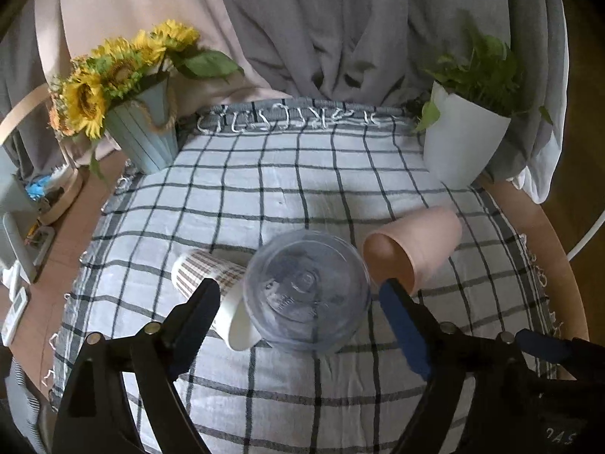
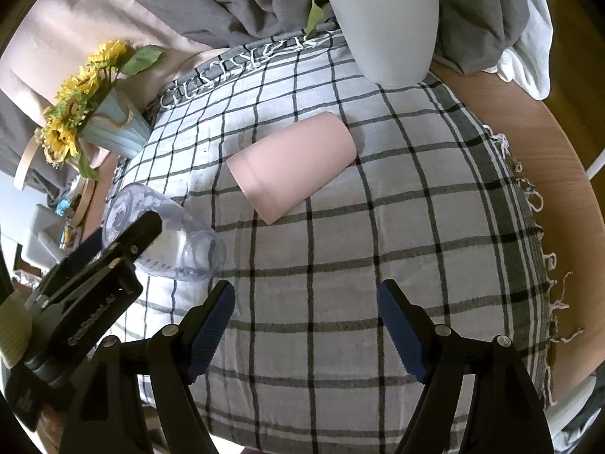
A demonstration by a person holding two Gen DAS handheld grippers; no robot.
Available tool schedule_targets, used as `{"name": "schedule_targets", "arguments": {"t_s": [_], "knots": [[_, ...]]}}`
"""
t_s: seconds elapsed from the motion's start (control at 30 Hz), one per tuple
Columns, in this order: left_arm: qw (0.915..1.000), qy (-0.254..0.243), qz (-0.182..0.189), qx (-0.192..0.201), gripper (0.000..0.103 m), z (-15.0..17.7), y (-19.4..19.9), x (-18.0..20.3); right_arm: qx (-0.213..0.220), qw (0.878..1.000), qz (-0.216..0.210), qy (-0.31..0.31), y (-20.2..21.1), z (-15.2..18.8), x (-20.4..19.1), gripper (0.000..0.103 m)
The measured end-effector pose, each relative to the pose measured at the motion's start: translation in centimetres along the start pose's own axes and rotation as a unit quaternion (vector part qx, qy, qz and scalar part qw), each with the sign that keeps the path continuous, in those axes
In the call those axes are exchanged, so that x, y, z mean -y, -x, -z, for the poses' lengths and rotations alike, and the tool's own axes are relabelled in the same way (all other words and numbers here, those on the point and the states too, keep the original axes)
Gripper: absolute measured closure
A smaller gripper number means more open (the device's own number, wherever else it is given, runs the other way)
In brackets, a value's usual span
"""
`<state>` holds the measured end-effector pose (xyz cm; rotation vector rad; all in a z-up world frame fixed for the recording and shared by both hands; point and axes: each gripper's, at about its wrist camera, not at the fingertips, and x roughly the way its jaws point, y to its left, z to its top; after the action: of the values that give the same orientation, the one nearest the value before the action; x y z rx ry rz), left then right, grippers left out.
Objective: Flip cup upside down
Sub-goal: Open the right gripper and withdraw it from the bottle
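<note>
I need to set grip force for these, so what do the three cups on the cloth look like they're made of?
Clear cup: thin see-through plastic, glossy; the cloth checks show through it. Pink cup: opaque, matte, smooth, probably plastic or ceramic; I cannot tell which. Patterned cup: white with a printed brown grid, paper or ceramic by its look.

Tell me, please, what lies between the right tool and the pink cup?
Only bare checked cloth lies between the open right tool and the pink cup, which is lying on its side. The right wrist view shows this.
</note>
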<state>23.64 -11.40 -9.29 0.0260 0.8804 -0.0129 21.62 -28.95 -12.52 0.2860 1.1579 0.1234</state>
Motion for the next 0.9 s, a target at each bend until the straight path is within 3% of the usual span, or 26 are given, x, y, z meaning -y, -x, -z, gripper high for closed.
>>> {"name": "schedule_targets", "arguments": {"t_s": [0.17,0.33,0.43,0.6,0.9], "knots": [[0.9996,0.016,0.010,0.018,0.015,0.2,1.4,-0.9,-0.001,1.000,-0.008,-0.003,0.0,0.1,-0.1,0.025],[0.9978,0.012,-0.026,0.059,0.000,1.3,4.4,-1.4,0.033,0.999,-0.013,0.001,1.7,0.6,-0.3,0.025],[0.9975,0.009,-0.038,0.058,0.000,2.2,5.9,-1.6,0.059,0.998,-0.002,0.005,3.0,1.1,-0.5,0.024],[0.9969,0.032,-0.026,0.067,0.000,3.3,8.2,-3.0,0.108,0.993,0.028,0.023,5.6,2.0,-1.7,0.014],[0.9960,0.010,-0.010,0.088,0.000,5.1,12.1,-5.9,0.157,0.986,0.053,0.033,9.4,5.4,-4.7,0.014]]}}
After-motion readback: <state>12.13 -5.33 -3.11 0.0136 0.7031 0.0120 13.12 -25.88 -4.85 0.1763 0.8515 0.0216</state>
